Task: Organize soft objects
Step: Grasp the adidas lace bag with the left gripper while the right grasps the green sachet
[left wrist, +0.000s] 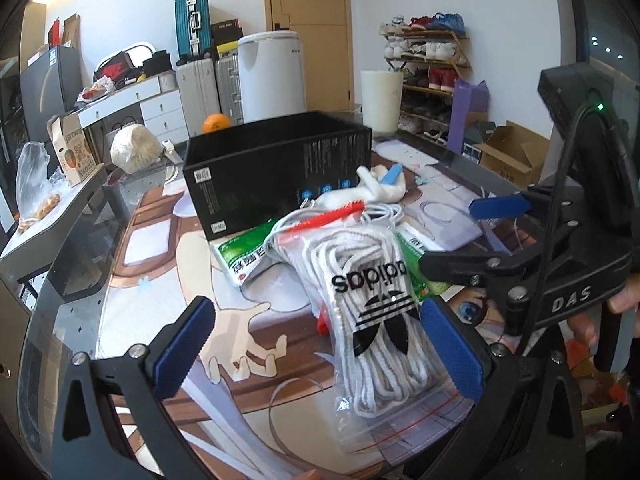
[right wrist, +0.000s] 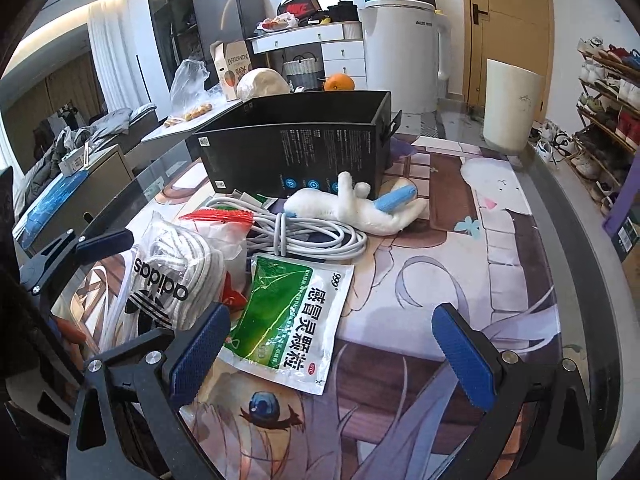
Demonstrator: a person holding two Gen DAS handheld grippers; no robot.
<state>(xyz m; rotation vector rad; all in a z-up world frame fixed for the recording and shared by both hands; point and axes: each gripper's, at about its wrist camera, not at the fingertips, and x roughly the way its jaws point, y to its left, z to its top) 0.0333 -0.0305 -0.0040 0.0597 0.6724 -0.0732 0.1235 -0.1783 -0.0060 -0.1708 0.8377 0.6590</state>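
Observation:
A clear zip bag of white laces with an adidas logo (left wrist: 376, 304) lies on the table mat, between the open fingers of my left gripper (left wrist: 320, 348); it also shows at the left of the right wrist view (right wrist: 168, 276). A green and white medicine pouch (right wrist: 288, 320) lies just ahead of my open right gripper (right wrist: 332, 356), nearer its left finger. A coiled white cable (right wrist: 304, 232), a white and blue plush toy (right wrist: 360, 206) and an open black box (right wrist: 296, 148) lie beyond. My right gripper (left wrist: 472, 236) shows at the right of the left wrist view.
An orange (right wrist: 339, 82) and a bagged white bundle (right wrist: 260, 82) sit behind the box. A white cylinder bin (right wrist: 510, 106) stands at the table's far right. A shoe rack (right wrist: 608, 100) lines the right wall. A side table with snack bags (left wrist: 40, 208) stands at the left.

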